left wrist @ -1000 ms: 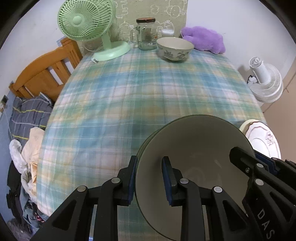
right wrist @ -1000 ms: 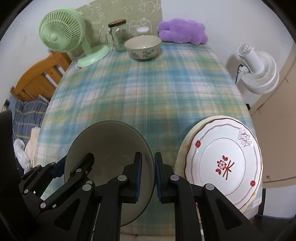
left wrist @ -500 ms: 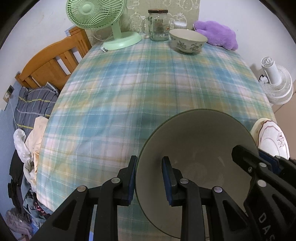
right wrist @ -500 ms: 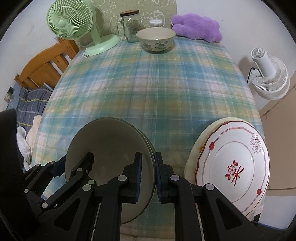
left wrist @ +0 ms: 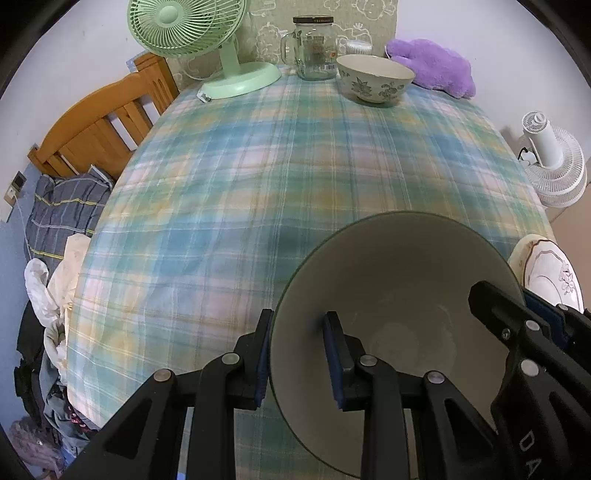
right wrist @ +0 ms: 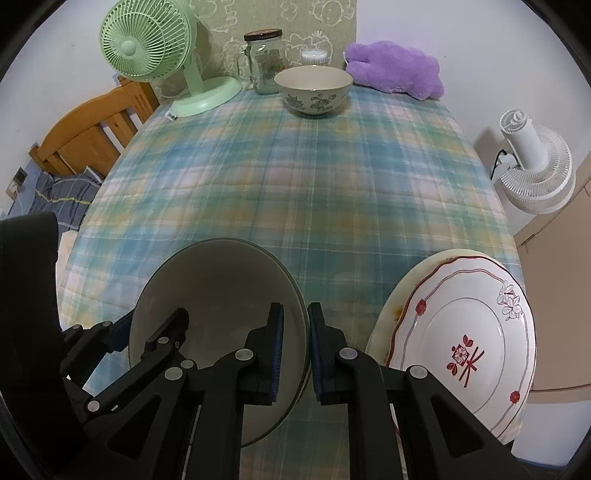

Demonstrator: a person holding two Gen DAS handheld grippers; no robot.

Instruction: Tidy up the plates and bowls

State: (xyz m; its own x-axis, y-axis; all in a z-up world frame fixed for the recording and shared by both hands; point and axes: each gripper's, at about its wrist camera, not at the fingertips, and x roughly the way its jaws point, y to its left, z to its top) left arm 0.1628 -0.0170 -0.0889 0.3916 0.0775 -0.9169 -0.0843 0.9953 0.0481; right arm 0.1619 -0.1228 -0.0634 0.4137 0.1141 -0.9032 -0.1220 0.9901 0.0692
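A plain grey-green bowl (left wrist: 399, 280) (right wrist: 221, 280) sits at the table's near edge, between both grippers. My left gripper (left wrist: 297, 354) (right wrist: 147, 328) straddles the bowl's left rim, one pad outside and one inside. Its jaws are opening. My right gripper (right wrist: 295, 347) (left wrist: 521, 310) is shut on the bowl's right rim. A paler second rim shows just under the bowl on that side. To the right lies a white plate with red flowers (right wrist: 461, 350) (left wrist: 550, 273) on a cream plate (right wrist: 384, 314). A floral bowl (left wrist: 375, 79) (right wrist: 314, 90) stands at the far edge.
The checked tablecloth (left wrist: 295, 177) covers the table. At the back stand a green fan (left wrist: 184, 33), a glass jar mug (left wrist: 314, 48) and a purple plush (left wrist: 432, 66). A white fan (right wrist: 532, 173) is beyond the right edge. A wooden bed frame (left wrist: 99, 122) and clothes lie to the left.
Both views have swung a little, so the far objects sit further right in the frames. The bowl stays between both grippers at the near edge.
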